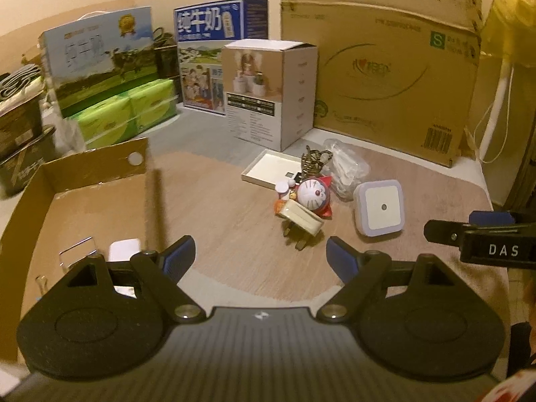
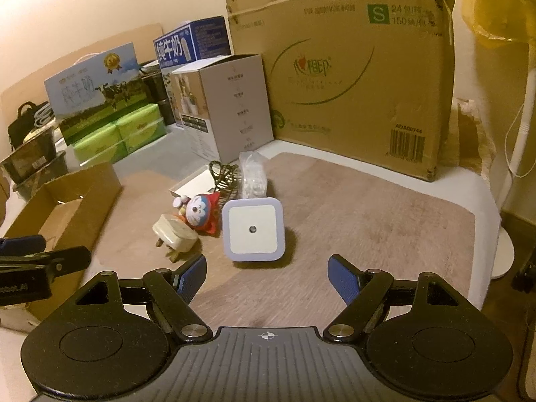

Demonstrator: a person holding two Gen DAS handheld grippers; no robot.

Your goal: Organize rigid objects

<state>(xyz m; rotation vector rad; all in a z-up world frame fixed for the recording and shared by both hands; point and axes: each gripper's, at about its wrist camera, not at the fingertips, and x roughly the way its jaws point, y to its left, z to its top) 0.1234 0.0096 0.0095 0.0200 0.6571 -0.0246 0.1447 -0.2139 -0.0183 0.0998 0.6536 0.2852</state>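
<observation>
A small heap lies mid-table: a round blue-and-white cat figurine (image 1: pixel 315 194) (image 2: pixel 199 212), a cream wall plug (image 1: pixel 301 221) (image 2: pixel 174 232) in front of it, a square white night light (image 1: pixel 378 209) (image 2: pixel 253 231) to the right, a crumpled clear bag (image 1: pixel 346 167) (image 2: pixel 253 174), a dark wire piece (image 1: pixel 313 162) (image 2: pixel 224 174) and a shallow white box (image 1: pixel 268 167) (image 2: pixel 194 181). My left gripper (image 1: pixel 259 254) (image 2: pixel 43 253) is open and empty, short of the plug. My right gripper (image 2: pixel 268 276) (image 1: pixel 465 226) is open and empty, just short of the night light.
An open cardboard tray (image 1: pixel 100 164) (image 2: pixel 77 181) at the left holds a white item (image 1: pixel 124 249) and a metal clip (image 1: pixel 78 251). Behind stand a large brown carton (image 1: pixel 385 67), a white product box (image 1: pixel 268 93), milk cartons (image 1: pixel 100 63) and green tissue packs (image 1: pixel 134 110). A white pole (image 2: pixel 522 117) rises at the right.
</observation>
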